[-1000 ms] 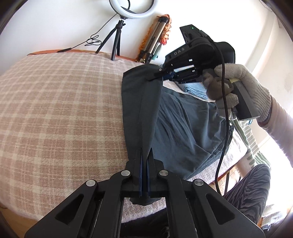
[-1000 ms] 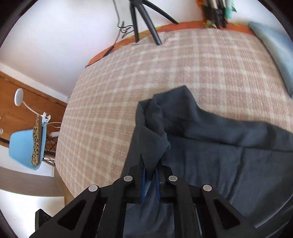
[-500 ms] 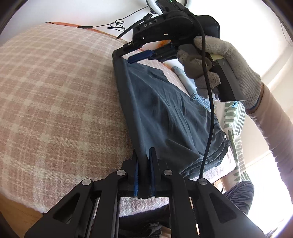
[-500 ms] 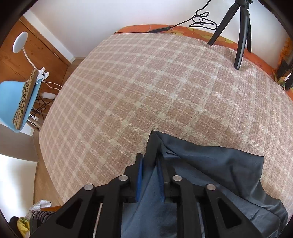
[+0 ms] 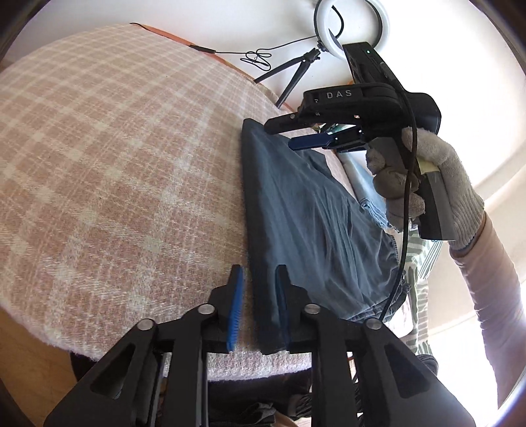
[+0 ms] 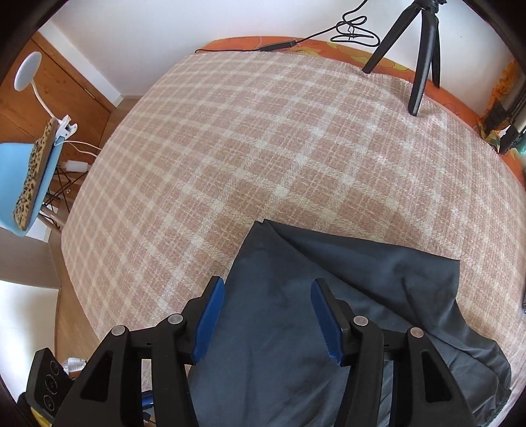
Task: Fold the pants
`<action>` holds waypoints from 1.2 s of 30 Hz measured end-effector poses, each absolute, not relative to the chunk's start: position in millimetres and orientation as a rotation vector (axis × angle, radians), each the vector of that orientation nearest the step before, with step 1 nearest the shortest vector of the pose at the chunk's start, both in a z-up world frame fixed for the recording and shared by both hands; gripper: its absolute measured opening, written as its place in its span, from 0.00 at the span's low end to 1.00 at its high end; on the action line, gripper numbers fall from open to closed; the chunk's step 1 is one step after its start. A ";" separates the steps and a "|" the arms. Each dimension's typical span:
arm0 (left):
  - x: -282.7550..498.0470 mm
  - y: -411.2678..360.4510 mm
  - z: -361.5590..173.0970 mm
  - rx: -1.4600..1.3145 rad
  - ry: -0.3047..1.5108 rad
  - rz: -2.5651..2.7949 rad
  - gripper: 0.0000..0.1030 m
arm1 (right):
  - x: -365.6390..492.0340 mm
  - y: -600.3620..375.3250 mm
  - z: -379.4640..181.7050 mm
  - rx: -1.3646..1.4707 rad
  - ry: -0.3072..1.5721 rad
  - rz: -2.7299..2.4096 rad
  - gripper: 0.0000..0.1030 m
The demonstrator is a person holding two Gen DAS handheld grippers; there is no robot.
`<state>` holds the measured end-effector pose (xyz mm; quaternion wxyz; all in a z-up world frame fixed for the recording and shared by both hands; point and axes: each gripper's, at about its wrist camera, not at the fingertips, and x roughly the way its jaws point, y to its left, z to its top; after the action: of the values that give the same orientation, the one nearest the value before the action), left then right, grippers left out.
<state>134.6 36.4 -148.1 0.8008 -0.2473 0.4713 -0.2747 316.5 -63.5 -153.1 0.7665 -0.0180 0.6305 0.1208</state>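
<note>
Both jaws have just been opening: a second ago each one pinched an edge of the dark pants [image 5: 305, 210], and now the cloth has dropped flat on the bed [image 5: 108, 157]. At this moment the left hand-held gripper [image 5: 259, 279] has its blue pads a little apart, with the folded edge of the pants lying between them but not squeezed. One pad sits over the checked blanket and the other over the dark cloth. In the right wrist view, the right hand-held gripper [image 6: 268, 289] is spread wider, and the pants [image 6: 328, 295] lie loose under it, with nothing pressed by the pads. From the left wrist view you can also see that right hand-held gripper [image 5: 296, 136] near the far corner of the pants, held by a hand in a grey knitted glove [image 5: 427, 184] (a black cable hangs down past the glove). The pants lie in a long folded strip along the bed, with a straight edge on the blanket side and wrinkles on the other side. A light blue cloth [image 5: 371, 197] peeks out just beside them. A ring light [image 5: 351, 23] on a small black tripod [image 5: 292, 82] stands at the far edge of the bed. Off to the side of the bed is a blue chair [image 6: 23, 184]. No boxes or baskets can be seen.
</note>
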 end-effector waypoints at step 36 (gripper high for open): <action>118.3 -67.3 -62.4 -0.344 0.843 -0.834 0.05 | 247.8 -149.0 -58.9 0.139 1.090 0.313 0.00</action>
<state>118.3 -67.3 -62.4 0.8155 -0.1614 0.3950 -0.3910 247.8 -149.0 -58.9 0.8413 0.0659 0.5157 0.1481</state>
